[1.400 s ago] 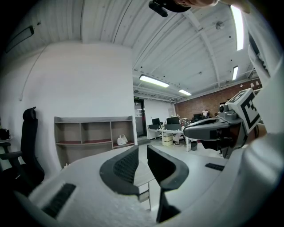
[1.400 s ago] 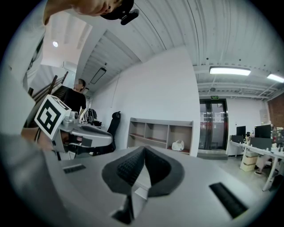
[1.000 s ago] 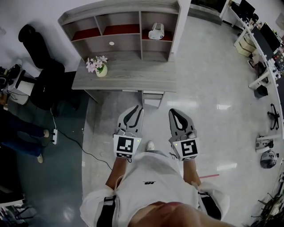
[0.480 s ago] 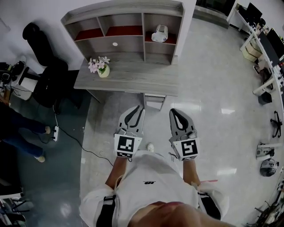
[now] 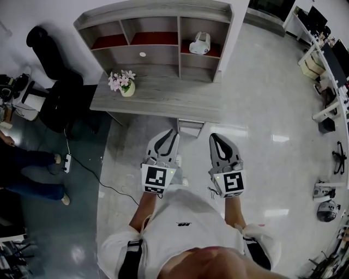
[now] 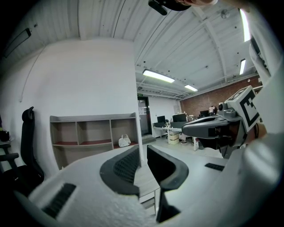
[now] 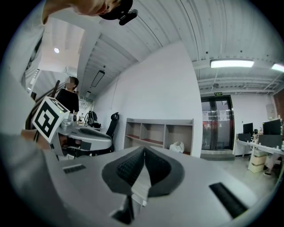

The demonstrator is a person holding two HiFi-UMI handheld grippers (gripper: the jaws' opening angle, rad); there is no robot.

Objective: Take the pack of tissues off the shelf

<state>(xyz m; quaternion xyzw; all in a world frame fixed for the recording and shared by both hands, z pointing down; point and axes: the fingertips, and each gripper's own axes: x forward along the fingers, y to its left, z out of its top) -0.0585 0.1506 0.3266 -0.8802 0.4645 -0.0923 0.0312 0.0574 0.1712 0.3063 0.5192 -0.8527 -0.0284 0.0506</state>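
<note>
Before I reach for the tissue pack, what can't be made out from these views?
- Tissue pack: too small in every view to tell its wrapping or facing.
- White spot in the shelf, head view: too small to identify.
- Desk, right gripper view: mostly hidden behind the right tongs.

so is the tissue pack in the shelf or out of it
In the shelf: the white tissue pack sits in its top right compartment; the left gripper and right gripper hang short of the desk, both empty.
</note>
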